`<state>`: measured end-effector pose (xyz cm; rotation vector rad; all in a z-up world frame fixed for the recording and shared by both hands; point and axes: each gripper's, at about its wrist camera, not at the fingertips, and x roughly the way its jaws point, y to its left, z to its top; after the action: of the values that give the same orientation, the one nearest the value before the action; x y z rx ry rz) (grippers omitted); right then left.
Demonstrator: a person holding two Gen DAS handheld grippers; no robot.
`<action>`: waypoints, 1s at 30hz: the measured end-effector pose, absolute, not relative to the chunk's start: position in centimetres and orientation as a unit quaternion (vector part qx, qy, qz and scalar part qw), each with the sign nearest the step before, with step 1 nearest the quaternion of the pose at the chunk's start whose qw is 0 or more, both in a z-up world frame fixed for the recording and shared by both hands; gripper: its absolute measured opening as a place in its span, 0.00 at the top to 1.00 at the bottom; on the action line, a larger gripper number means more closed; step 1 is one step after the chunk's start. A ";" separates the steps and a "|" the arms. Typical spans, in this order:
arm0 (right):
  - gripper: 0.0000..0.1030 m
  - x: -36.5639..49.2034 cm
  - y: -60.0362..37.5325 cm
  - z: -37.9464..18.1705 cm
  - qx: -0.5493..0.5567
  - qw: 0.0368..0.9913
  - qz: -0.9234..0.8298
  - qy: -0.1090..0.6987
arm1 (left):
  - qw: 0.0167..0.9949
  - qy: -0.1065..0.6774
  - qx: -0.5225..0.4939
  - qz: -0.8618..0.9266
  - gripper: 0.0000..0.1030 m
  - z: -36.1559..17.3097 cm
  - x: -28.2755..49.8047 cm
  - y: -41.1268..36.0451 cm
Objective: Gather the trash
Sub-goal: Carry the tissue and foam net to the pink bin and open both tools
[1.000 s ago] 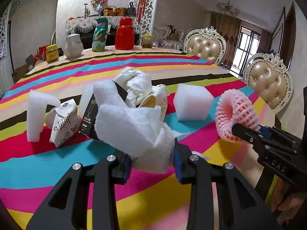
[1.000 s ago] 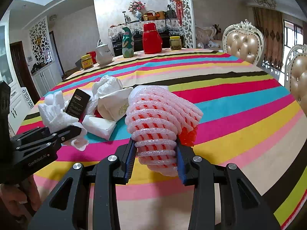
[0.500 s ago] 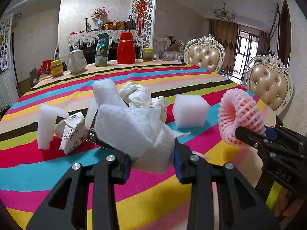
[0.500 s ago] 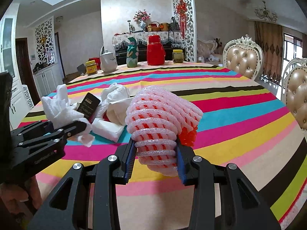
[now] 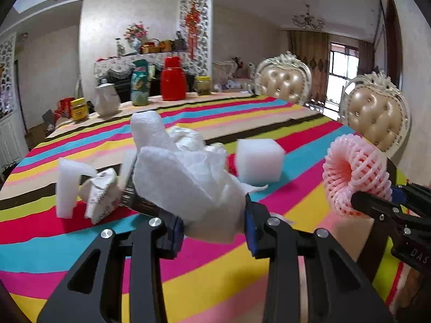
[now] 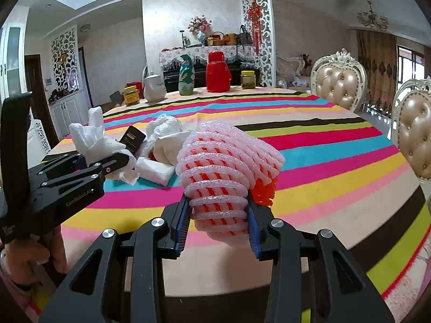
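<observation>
My left gripper (image 5: 214, 231) is shut on a crumpled white paper towel (image 5: 188, 177), held above the striped tablecloth (image 5: 80, 245). In the right wrist view the same towel (image 6: 91, 137) sticks up from that gripper (image 6: 118, 161) at the left. My right gripper (image 6: 219, 223) is shut on a pink foam fruit net (image 6: 223, 169) with an orange net behind it; the pink net (image 5: 355, 172) also shows at the right of the left wrist view. More trash lies on the table: a white foam block (image 5: 260, 160), a foam strip (image 5: 66, 185), a printed paper bag (image 5: 101, 196), crumpled wrappers (image 6: 164, 132), a black box (image 6: 132, 137).
At the table's far end stand a red thermos (image 6: 216, 72), a green bag (image 6: 186, 76), a white jug (image 6: 153, 88) and yellow-lidded jars (image 6: 247, 79). Two padded chairs (image 6: 338, 83) line the right side. A person's hand (image 6: 40, 255) grips the left tool's handle.
Both grippers have drawn back from the trash pile and lifted slightly, each keeping its load. The pile and far objects sit lower and smaller in both views.
</observation>
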<state>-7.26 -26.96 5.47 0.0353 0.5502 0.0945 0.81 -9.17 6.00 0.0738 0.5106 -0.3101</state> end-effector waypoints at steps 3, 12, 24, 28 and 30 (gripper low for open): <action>0.64 -8.6 -28.5 5.8 0.024 0.962 0.033 0.269 | 0.953 0.242 0.065 -0.171 0.66 6.1 0.0 -10.9; 0.64 -13.1 -34.2 6.1 0.043 0.964 -0.034 0.259 | 0.933 0.235 0.113 -0.250 0.64 6.9 -2.4 -16.8; 0.64 -19.7 -40.4 6.0 0.037 0.957 -0.140 0.252 | 0.901 0.215 0.140 -0.350 0.63 8.0 -5.7 -26.0; 0.64 -22.6 -42.9 6.2 0.045 0.951 -0.182 0.245 | 0.887 0.208 0.140 -0.387 0.63 8.2 -7.0 -29.7; 0.64 -23.8 -44.1 6.3 0.047 0.947 -0.203 0.243 | 0.875 0.208 0.140 -0.414 0.63 8.2 -8.1 -31.9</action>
<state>-23.85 -44.07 6.32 0.0960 0.4954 -0.4128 -8.09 -31.88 8.25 0.2918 0.4340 -0.8640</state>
